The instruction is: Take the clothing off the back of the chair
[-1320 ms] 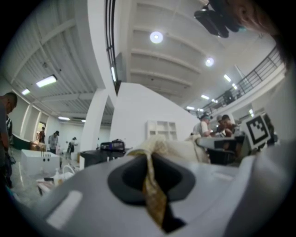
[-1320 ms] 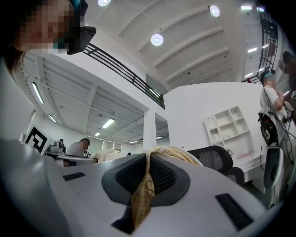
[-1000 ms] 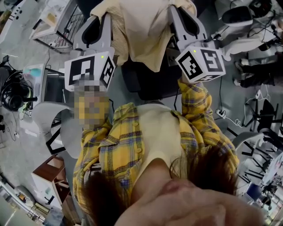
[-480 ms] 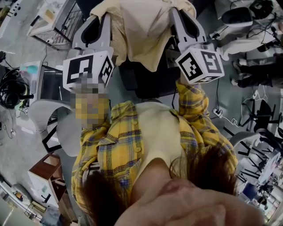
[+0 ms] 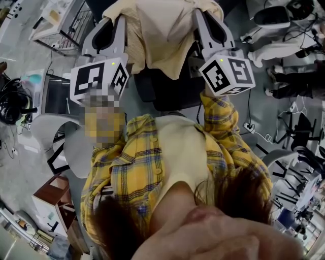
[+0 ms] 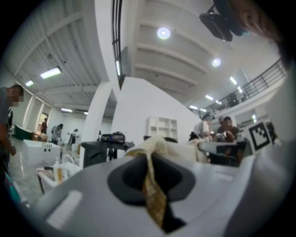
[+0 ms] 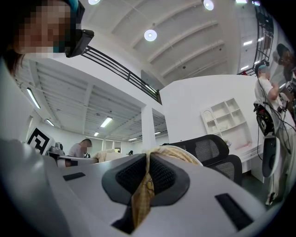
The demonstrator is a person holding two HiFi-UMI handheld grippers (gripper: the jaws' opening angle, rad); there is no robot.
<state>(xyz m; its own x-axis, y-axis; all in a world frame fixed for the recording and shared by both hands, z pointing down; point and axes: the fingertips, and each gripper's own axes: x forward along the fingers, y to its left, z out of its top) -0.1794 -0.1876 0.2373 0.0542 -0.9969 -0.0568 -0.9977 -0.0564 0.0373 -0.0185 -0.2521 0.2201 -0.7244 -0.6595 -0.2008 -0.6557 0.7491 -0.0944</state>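
Note:
A pale yellow garment (image 5: 162,35) hangs spread between my two grippers, above a black office chair (image 5: 172,91). My left gripper (image 5: 116,18) is shut on the garment's left edge; a fold of cloth (image 6: 152,185) is pinched between its jaws in the left gripper view. My right gripper (image 5: 203,15) is shut on the right edge, and yellow cloth (image 7: 143,192) runs down between its pads in the right gripper view. The chair's mesh back (image 7: 210,150) shows beyond the right jaws. Both fingertips are hidden by the cloth in the head view.
I wear a yellow plaid shirt (image 5: 137,172). A white desk with a rack (image 5: 56,25) stands at the left, grey chairs (image 5: 56,132) lower left, cables and chair bases (image 5: 299,137) on the floor at the right. People sit at desks (image 6: 222,132) in the distance.

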